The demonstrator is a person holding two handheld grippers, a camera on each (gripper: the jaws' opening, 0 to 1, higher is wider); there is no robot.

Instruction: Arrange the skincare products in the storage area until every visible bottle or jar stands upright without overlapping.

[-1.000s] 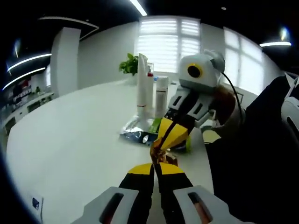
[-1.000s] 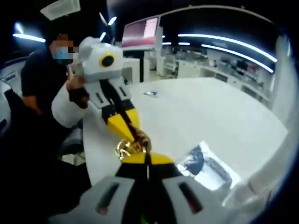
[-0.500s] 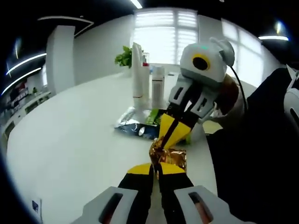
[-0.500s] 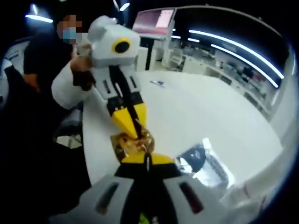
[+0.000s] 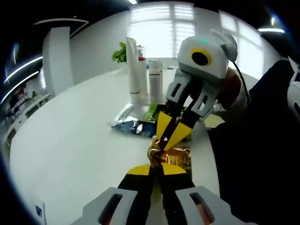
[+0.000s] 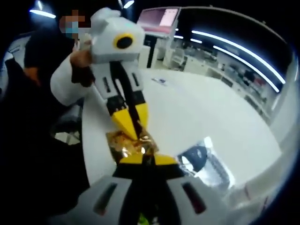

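A crinkled gold foil packet hangs above the white table's near edge, pinched from two sides. My left gripper is shut on its near edge. My right gripper reaches in from the upper right and is shut on the far corner. In the right gripper view the same gold packet sits between my right gripper and the left gripper coming down from above. A tall white tube, a red-capped bottle and a white bottle stand upright at the back.
A silver-blue sachet and a green pack lie flat in front of the bottles; the sachet lies right of the jaws. A potted plant is behind. A person's hand holds the left gripper. The white table stretches left.
The gold packet has spread from a small crumpled knot into a wider, flatter sheet between the two grippers. Both grippers stay shut on it.
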